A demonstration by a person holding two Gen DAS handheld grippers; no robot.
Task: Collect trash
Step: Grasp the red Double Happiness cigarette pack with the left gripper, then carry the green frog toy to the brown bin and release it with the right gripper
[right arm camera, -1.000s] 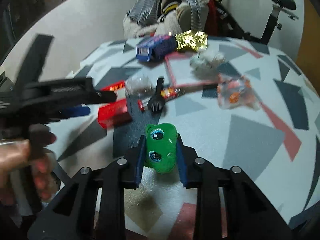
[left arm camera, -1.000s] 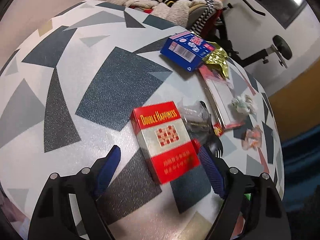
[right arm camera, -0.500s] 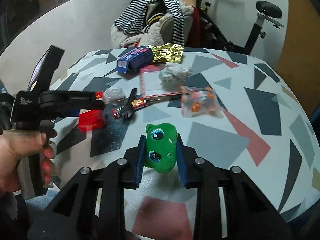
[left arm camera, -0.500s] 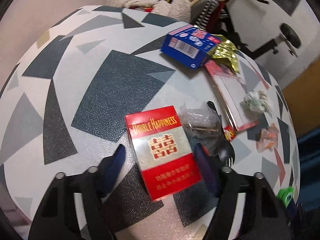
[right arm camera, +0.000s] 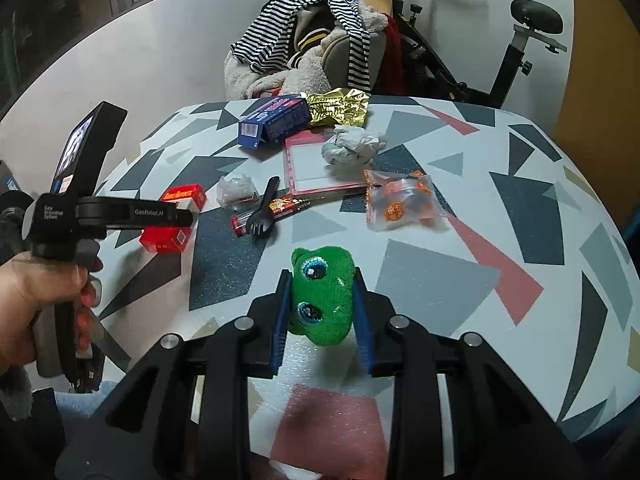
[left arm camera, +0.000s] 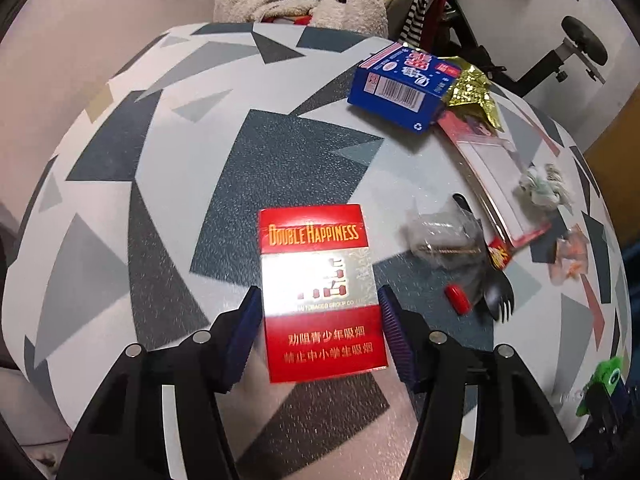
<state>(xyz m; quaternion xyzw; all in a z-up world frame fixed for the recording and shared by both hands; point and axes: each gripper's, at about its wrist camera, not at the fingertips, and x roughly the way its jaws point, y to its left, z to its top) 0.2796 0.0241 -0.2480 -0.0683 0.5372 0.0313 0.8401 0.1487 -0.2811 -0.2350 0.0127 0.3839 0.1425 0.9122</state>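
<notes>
Item 1, left gripper (left arm camera: 318, 322): since a second ago I have squared it on the red cigarette pack (left arm camera: 320, 294). The pack, earlier skewed between the fingers, now sits straight, a blue pad against each long side. Closed on the pack, as far as I can tell; I judge the grasp made and the lift next. In the right wrist view the pack appears at the near-left part of the patterned table (right arm camera: 440, 280), partly behind the left gripper's body.

Item 2, right gripper (right arm camera: 322, 308): clamped on a green plush toy (right arm camera: 322, 294), unchanged over the same second, held above the table's near edge.

Item 3, remaining trash, all lying beyond the pack: blue carton (left arm camera: 400, 88) and gold foil wrapper (left arm camera: 472, 94) touching at the far edge; pink-rimmed card (left arm camera: 492, 168); crumpled tissue (left arm camera: 544, 190); clear plastic wrap (left arm camera: 440, 236); black spork (left arm camera: 494, 304); orange snack packet (right arm camera: 400, 202).

Item 4, room: bare tabletop left of the pack; the wrap and spork lie near on its right, so I would lift straight up. The table edge is close behind the left gripper.
</notes>
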